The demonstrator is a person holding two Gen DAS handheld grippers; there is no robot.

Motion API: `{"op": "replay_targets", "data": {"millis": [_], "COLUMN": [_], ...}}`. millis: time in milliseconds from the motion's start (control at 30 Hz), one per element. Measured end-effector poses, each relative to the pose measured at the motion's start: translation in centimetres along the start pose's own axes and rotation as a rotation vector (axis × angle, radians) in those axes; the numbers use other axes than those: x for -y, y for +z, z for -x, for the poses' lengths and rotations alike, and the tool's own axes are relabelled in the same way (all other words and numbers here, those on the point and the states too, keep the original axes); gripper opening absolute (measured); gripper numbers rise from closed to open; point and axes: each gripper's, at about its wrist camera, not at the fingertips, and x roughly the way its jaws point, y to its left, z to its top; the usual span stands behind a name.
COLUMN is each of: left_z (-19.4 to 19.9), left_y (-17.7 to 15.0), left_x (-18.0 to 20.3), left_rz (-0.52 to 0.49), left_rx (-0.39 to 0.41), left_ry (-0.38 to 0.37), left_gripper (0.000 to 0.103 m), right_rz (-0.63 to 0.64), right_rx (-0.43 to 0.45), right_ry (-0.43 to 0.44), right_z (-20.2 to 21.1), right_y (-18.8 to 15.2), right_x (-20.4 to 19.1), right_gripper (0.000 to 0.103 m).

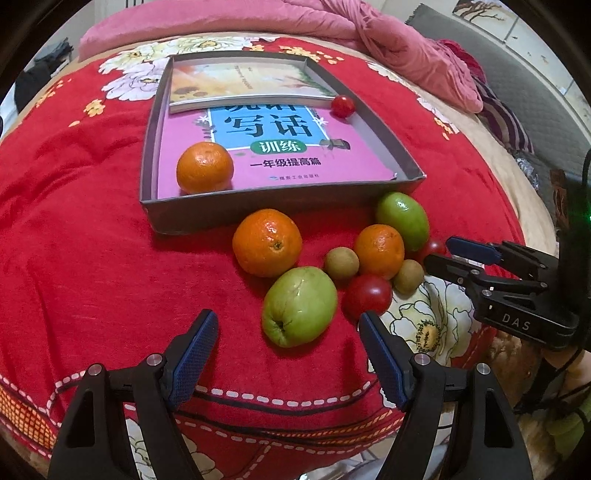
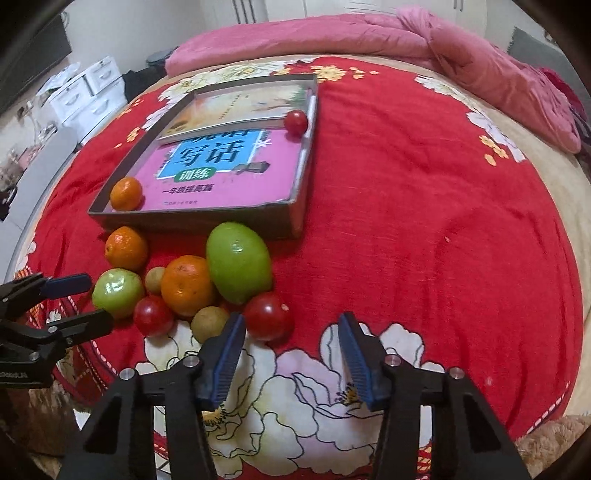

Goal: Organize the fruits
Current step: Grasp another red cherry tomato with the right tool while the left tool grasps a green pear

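A grey tray (image 1: pixel 258 216) on the red floral bedcover holds an orange (image 1: pixel 205 168) and a cherry tomato (image 1: pixel 342 106). In front of it lie loose fruits: a large orange (image 1: pixel 266 242), a green apple (image 1: pixel 299 306), another green fruit (image 2: pixel 238 262), a smaller orange (image 2: pixel 188 286), two small brown fruits, and red tomatoes. My left gripper (image 1: pixel 287 315) is open, its fingers either side of the near green apple without touching it. My right gripper (image 2: pixel 291 317) is open; a red tomato (image 2: pixel 267 315) lies by its left fingertip, clear of the right one.
Two books (image 1: pixel 277 147) line the tray's floor. A pink quilt (image 1: pixel 369 29) is bunched at the bed's far side. White drawers (image 2: pixel 85 88) stand beyond the bed on the left. The bedcover right of the tray (image 2: pixel 424 221) is bare.
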Motion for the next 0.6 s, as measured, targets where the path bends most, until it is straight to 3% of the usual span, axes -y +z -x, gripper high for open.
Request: {"op": "replay_targets", "data": {"millis": [433,600], "left_z": [-0.6,-1.1], "left_y": [0.3,0.5], "left_x": [-0.1,0.5], "left_rz": [0.001,-0.017], "left_rx": [0.000,0.001], "left_ry": [-0.010,0.000], "left_gripper": [0.074,0.064], "right_rz": [0.051,0.071], "right_rx": [-0.031,-0.051], "right_ry": [0.019,0.011], "right_z": [-1.5,-2.2], "right_y": [0.4,0.4], "right_x": [-0.6,-0.9], "right_gripper": [0.041,0.041]}}
